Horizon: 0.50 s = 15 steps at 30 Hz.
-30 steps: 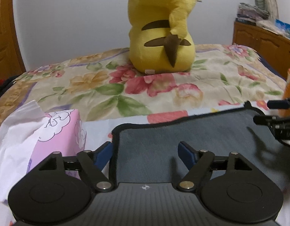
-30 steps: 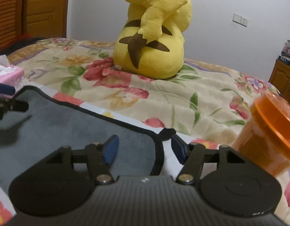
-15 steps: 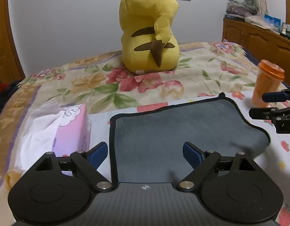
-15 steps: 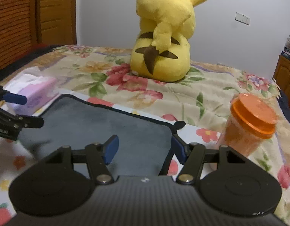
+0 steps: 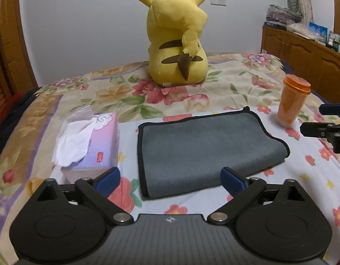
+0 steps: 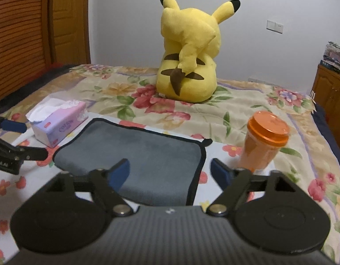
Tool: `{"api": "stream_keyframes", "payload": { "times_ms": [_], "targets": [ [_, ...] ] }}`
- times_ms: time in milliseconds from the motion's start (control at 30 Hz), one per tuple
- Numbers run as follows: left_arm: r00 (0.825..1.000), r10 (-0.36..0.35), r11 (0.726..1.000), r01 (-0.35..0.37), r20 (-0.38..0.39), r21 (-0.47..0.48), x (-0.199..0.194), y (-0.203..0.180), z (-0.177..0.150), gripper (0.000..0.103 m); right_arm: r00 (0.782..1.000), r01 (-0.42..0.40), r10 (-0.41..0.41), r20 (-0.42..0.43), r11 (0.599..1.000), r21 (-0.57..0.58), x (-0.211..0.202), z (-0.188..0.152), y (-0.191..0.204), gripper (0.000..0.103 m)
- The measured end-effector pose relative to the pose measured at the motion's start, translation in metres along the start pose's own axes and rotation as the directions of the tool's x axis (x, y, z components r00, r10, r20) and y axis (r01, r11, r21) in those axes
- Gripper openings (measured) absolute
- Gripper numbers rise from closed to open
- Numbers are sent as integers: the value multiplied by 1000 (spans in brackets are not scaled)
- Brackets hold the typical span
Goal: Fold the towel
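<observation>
A grey towel with black edging [image 5: 201, 150] lies folded flat on the floral bedspread, its fold along the near right side. It also shows in the right wrist view [image 6: 143, 156]. My left gripper [image 5: 170, 178] is open and empty, above the towel's near edge. My right gripper [image 6: 170, 172] is open and empty, above the towel's near right corner. Each gripper shows at the edge of the other's view: the right one [image 5: 324, 119] and the left one [image 6: 17, 139].
A pink tissue box [image 5: 92, 141] lies left of the towel. An orange lidded cup [image 5: 291, 99] stands to its right. A big yellow plush toy [image 5: 176, 42] sits behind. A wooden cabinet [image 5: 307, 53] stands at far right, a wooden door [image 6: 37, 22] at left.
Both grippers have pulled back and up from the towel, staying open. The towel, tissue box and cup now show whole and farther away.
</observation>
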State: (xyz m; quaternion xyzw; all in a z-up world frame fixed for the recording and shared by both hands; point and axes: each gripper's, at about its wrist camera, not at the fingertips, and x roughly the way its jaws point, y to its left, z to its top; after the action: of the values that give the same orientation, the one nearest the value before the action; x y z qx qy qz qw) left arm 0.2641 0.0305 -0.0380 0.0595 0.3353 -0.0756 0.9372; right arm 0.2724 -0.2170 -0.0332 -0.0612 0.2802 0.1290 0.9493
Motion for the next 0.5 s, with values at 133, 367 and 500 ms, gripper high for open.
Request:
{"api": "stream_keyframes", "payload": {
  "times_ms": [133,367,500],
  "targets": [
    [1000,1,1000,-1,-7,12,-13,-1,-7,103,1000,-3,3,0,1000,5,-12,-2,1,99],
    [1000,10,1000,-9,-11,23,-32,-8,-17,103,1000,1,-1,-7,1000,-13,-25,-6,6,103],
    [1000,5,1000,-5,4,7,-43,-13,-20,103,1000,3,-3,-5,1000,-6,-32,-11,7,103]
  ]
}}
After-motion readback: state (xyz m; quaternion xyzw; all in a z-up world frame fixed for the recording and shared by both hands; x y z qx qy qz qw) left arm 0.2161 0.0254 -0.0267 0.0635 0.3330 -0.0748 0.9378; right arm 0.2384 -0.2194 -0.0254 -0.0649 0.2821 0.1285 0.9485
